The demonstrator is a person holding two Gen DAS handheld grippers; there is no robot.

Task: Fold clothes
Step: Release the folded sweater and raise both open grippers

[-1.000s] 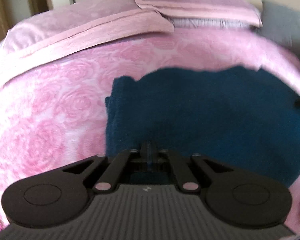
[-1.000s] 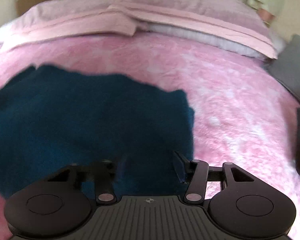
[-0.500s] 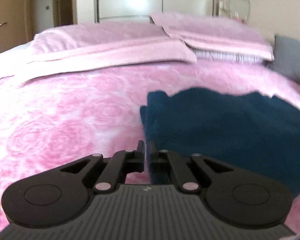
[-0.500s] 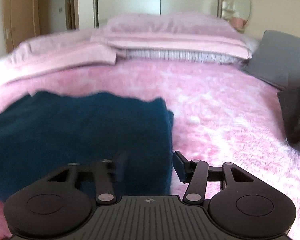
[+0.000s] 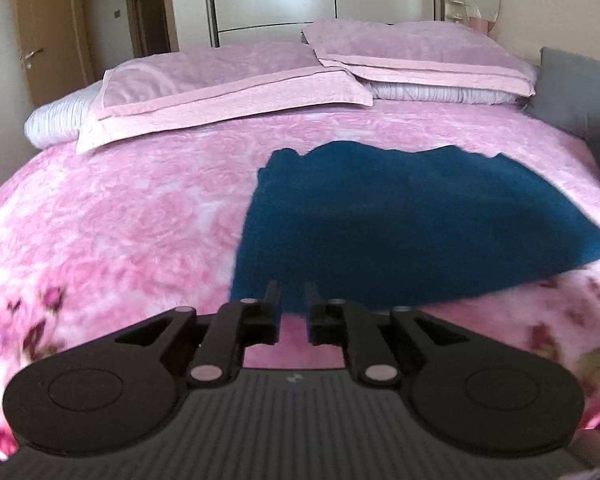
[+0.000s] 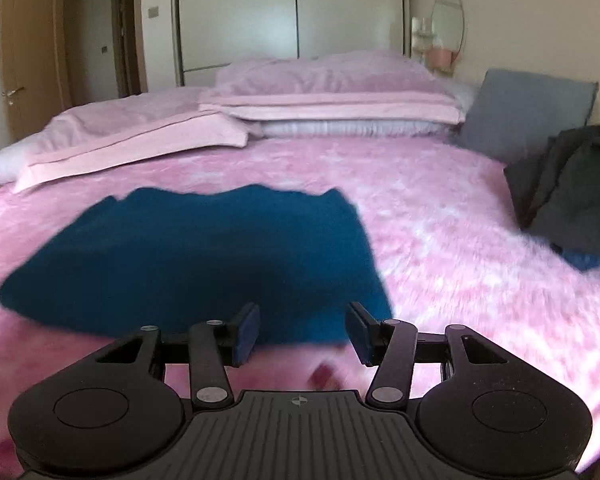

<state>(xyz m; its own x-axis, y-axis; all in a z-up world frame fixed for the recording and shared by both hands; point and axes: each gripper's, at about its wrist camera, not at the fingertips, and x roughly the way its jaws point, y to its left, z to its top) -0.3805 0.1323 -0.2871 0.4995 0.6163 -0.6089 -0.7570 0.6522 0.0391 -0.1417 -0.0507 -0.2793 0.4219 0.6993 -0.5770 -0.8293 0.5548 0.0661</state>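
Two grippers hang above the pink floral bed (image 5: 112, 216). Left gripper (image 5: 293, 304), fingers just parting, narrow gap, grasps nothing. Folded dark teal fleece garment (image 5: 412, 220) lies flat on the bed ahead. Right gripper (image 6: 303, 330) stands released, empty.

The right tool (image 6: 302, 326) hangs with its jaws apart and nothing between them, just short of the near edge of a folded dark blue garment (image 6: 204, 256) lying flat on the pink bed (image 6: 440, 240). Dark grey clothing (image 6: 572, 184) is heaped at the right.
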